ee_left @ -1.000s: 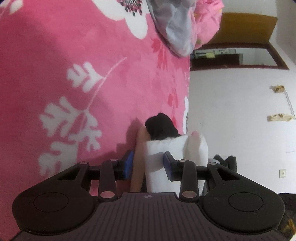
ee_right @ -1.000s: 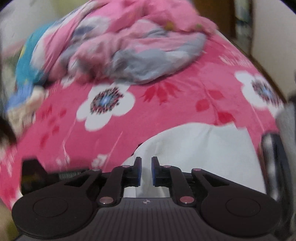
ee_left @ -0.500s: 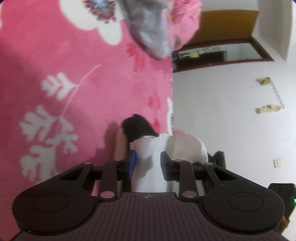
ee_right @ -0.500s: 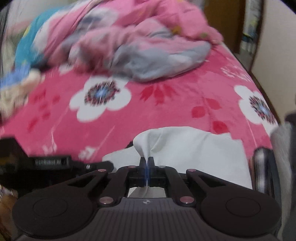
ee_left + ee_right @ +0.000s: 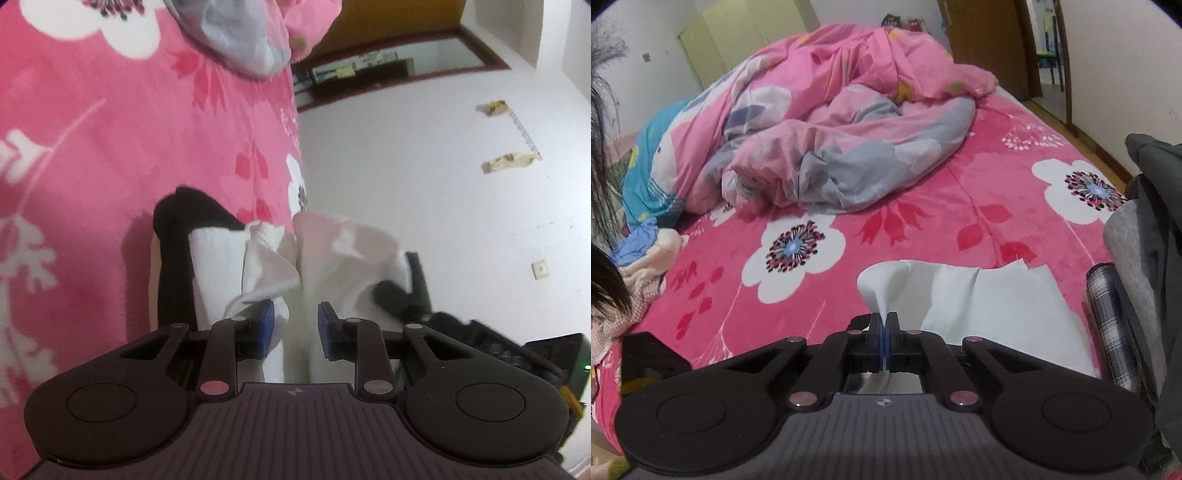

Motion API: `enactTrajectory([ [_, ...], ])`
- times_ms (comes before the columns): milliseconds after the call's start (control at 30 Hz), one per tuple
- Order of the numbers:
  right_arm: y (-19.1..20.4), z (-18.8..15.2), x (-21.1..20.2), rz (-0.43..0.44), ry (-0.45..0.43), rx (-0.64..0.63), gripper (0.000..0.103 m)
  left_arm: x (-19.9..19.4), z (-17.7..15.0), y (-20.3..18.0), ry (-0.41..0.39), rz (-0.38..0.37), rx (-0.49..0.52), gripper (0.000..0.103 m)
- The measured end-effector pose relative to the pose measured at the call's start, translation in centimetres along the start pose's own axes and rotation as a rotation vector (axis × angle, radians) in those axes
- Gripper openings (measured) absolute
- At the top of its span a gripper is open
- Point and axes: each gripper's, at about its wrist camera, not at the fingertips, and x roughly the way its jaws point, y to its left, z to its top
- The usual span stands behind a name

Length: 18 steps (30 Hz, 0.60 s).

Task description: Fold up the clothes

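Fold barely begun: right gripper (image 5: 886,334) clamped on the white garment (image 5: 990,295) lying on the pink bed (image 5: 923,206), left gripper (image 5: 294,325) pinching its bunched cloth, folding remains

Soft indoor light, slight motion blur, strong fisheye bending at edges.

No word, number or brand can be read in either view; the only mark is a small round emblem without letters on the ribbed body of each tool, and the papers on the distant shelf (image 5: 354,70) are too blurred to make out.
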Motion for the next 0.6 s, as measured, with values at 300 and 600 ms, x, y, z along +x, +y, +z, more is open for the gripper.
enactTrajectory([
  [300, -0.6, -0.1, 0.2, 0.047, 0.0, 0.041, 0.0, -0.8, 0.0, 0.6, -0.023, 0.021, -0.046, 0.03],
  [600, 0.7, -0.2, 2.3, 0.12, 0.051, 0.005, 0.0, -6.1, 1.1, 4.5, -0.185, 0.085, -0.238, 0.034],
])
